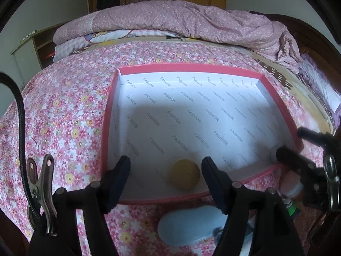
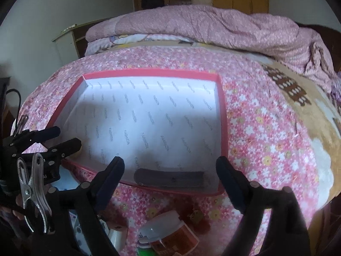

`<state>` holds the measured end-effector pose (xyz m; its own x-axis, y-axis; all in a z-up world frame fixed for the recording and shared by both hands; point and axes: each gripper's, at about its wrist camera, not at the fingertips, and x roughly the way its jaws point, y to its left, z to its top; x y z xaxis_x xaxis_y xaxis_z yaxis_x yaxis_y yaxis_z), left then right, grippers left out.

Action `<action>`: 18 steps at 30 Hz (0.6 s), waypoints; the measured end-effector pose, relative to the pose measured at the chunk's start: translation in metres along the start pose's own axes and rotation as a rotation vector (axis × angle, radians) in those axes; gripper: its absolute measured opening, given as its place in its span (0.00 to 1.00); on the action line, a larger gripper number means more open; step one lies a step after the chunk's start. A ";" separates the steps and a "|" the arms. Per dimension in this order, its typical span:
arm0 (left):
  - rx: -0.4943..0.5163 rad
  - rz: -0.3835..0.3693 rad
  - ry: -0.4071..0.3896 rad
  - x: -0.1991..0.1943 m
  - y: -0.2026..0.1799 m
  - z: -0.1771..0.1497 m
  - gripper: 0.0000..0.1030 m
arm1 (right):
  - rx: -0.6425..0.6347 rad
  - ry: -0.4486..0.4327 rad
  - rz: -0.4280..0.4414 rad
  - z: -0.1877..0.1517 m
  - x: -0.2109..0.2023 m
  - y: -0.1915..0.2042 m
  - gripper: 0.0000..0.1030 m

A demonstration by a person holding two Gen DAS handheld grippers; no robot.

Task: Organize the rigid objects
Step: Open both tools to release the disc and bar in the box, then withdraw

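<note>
Hiding behind the box wall point(image 2: 170, 188), a dark flat object point(image 2: 170, 178).

One word reads clearly here, and it reads over and over: "FASHION", in grey capitals, printed in slanting rows across the white lining of the red-rimmed box point(image 1: 110, 115) — on its floor and up its far inside wall alike. From the right wrist view the same box point(image 2: 222, 115) shows the word running in tilted rows, several of them blurred. The jar point(image 2: 177, 234) just outside the box's near rim carries an orange label, too smeared to read.
</note>
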<state>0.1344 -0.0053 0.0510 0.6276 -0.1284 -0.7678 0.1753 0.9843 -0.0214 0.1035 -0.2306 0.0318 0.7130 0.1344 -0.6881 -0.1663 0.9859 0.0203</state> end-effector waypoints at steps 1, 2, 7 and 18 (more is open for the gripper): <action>-0.004 0.000 0.006 -0.002 0.000 0.000 0.71 | -0.002 -0.016 0.004 0.000 -0.004 0.000 0.91; -0.006 -0.001 0.010 -0.004 0.000 0.000 0.71 | -0.002 -0.025 0.008 0.000 -0.007 0.000 0.91; -0.001 -0.007 -0.010 -0.025 -0.001 -0.008 0.71 | 0.019 -0.055 0.033 -0.002 -0.023 -0.001 0.91; 0.041 -0.030 -0.029 -0.072 0.003 -0.039 0.71 | 0.014 -0.095 0.096 -0.027 -0.061 0.008 0.91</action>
<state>0.0602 0.0115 0.0814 0.6435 -0.1615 -0.7483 0.2248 0.9743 -0.0170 0.0406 -0.2334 0.0547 0.7557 0.2363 -0.6108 -0.2278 0.9692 0.0931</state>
